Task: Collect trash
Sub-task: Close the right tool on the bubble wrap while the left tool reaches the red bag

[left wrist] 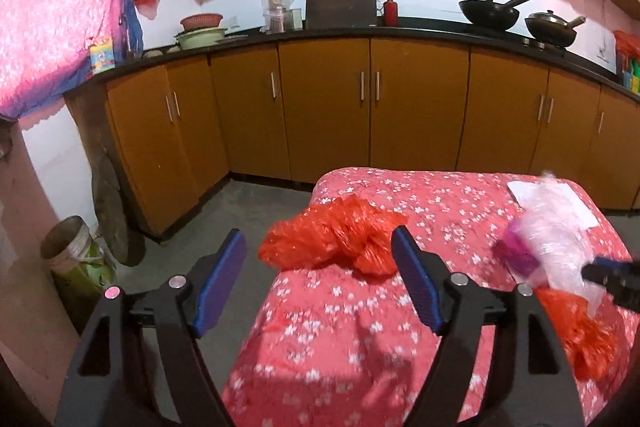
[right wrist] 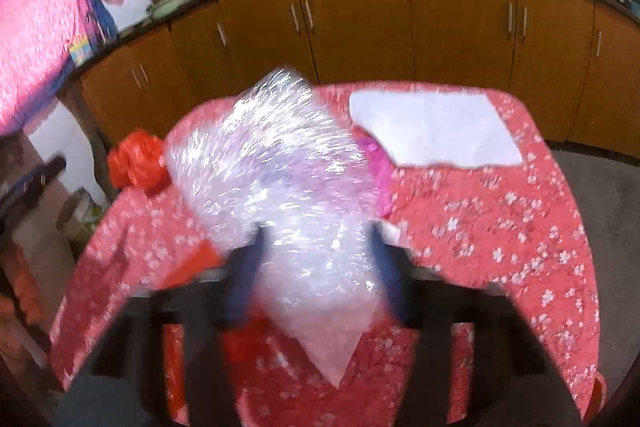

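My left gripper [left wrist: 320,255] is open and empty, hovering just short of a crumpled red plastic bag [left wrist: 336,237] on the table's near left corner. My right gripper [right wrist: 320,247] holds a clear crinkled plastic bag [right wrist: 276,179] between its blue pads [right wrist: 248,279]; the view is blurred. The same clear bag [left wrist: 556,231] shows at the right of the left wrist view, with something purple [left wrist: 516,251] inside it and the right gripper's tip [left wrist: 612,277] beside it. A second red bag [left wrist: 580,335] lies at the right near edge. A white paper [right wrist: 436,129] lies at the table's far side.
The table wears a red floral cloth [left wrist: 352,331]. A dirty bucket [left wrist: 76,251] stands on the floor at the left by a round slab [left wrist: 110,211]. Orange cabinets [left wrist: 372,107] and a dark counter with woks [left wrist: 490,11] run behind.
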Demonstrator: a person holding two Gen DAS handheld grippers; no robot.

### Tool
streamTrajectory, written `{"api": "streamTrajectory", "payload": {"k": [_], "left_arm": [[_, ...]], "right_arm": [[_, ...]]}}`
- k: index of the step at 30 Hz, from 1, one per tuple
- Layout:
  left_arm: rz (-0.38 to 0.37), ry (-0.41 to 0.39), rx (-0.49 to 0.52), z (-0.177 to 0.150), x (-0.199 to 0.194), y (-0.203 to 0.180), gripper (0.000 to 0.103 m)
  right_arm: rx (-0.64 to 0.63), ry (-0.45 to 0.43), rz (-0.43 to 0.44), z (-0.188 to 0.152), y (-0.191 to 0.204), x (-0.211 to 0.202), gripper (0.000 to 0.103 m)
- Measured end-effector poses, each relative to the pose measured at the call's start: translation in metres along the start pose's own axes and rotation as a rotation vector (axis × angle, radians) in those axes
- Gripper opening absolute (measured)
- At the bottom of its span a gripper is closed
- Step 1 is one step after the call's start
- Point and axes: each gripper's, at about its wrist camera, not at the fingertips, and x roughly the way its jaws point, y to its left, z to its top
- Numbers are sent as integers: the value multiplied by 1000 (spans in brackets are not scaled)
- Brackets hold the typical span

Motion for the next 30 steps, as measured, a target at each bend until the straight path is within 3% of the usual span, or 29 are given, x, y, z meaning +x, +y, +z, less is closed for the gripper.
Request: {"api": "streamTrajectory", "payload": {"k": [3, 15, 18, 21, 27, 29, 30], "left_arm": [[-6, 28, -35, 0, 10, -1, 77], [23, 57, -11, 14, 48, -5, 84], [16, 84, -7, 17, 60, -7, 84], [4, 91, -2, 16, 65, -11, 85], [-8, 134, 18, 10, 75, -21, 85], [-18, 153, 13, 7, 78, -22, 85], [-25, 164, 9, 6, 80, -23, 84]], "right_arm": [[-24, -16, -17, -6, 0, -6, 5], [45, -86, -7, -17, -21, -34, 4], [49, -78, 14, -13, -21, -31, 11], [65, -79, 28, -10, -21, -28, 47], [55, -29, 10, -7, -19, -12, 55], [37, -1, -7, -9, -17, -6, 52], [29, 6, -10, -10, -17, -4, 32]]}}
